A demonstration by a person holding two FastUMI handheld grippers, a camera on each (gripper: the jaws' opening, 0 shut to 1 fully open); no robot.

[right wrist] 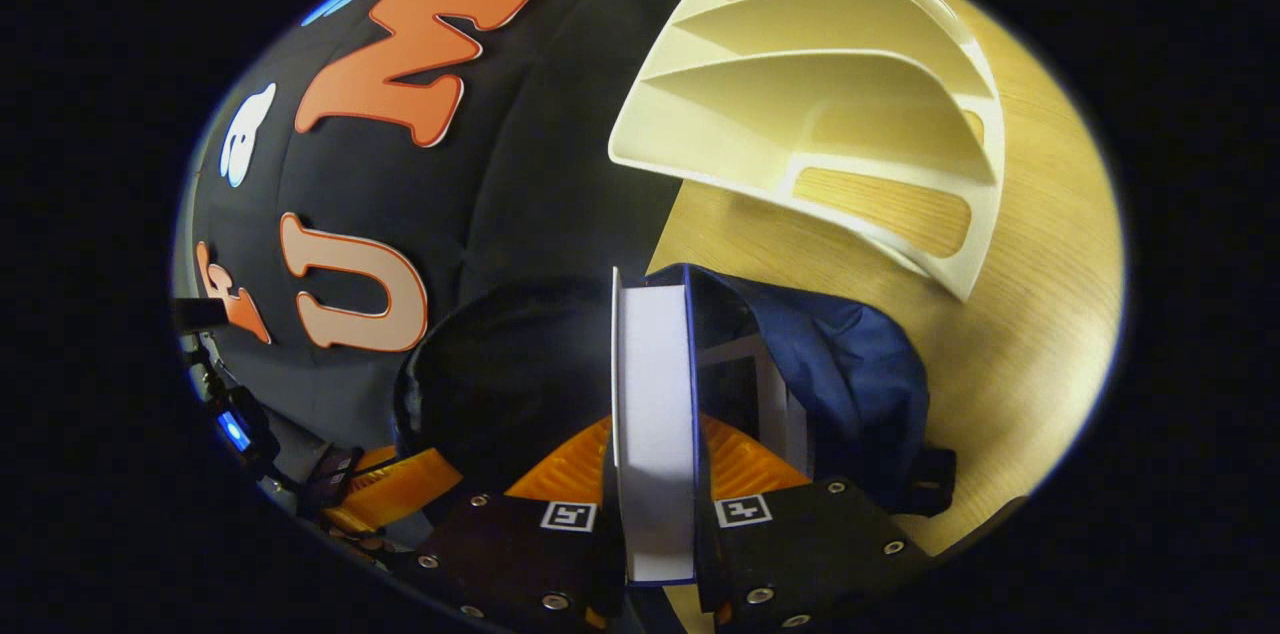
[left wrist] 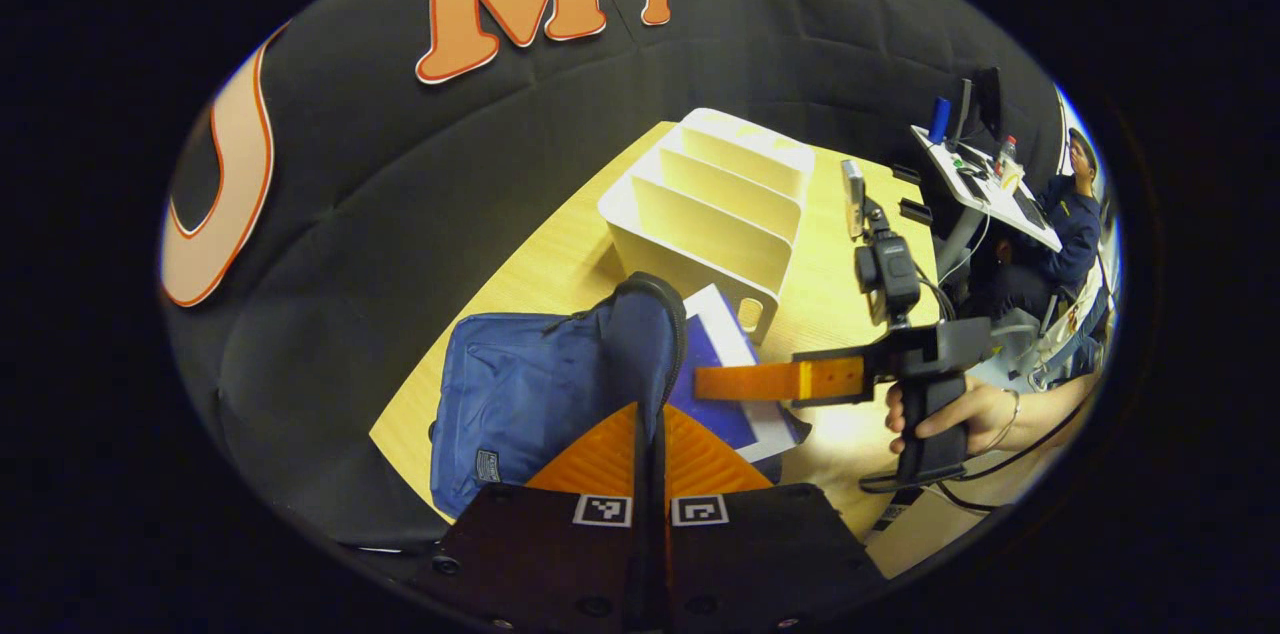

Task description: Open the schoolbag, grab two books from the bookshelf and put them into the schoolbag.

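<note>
As we log the left gripper view: left gripper [left wrist: 650, 434] pinched on the schoolbag [left wrist: 530, 394] rim, holding it open on the table [left wrist: 560, 254]; bookshelf [left wrist: 715, 204] behind; right gripper view: right gripper [right wrist: 655, 474] clamped on a book [right wrist: 655, 394] entering the bag; we judge next: push deeper, release.
</note>
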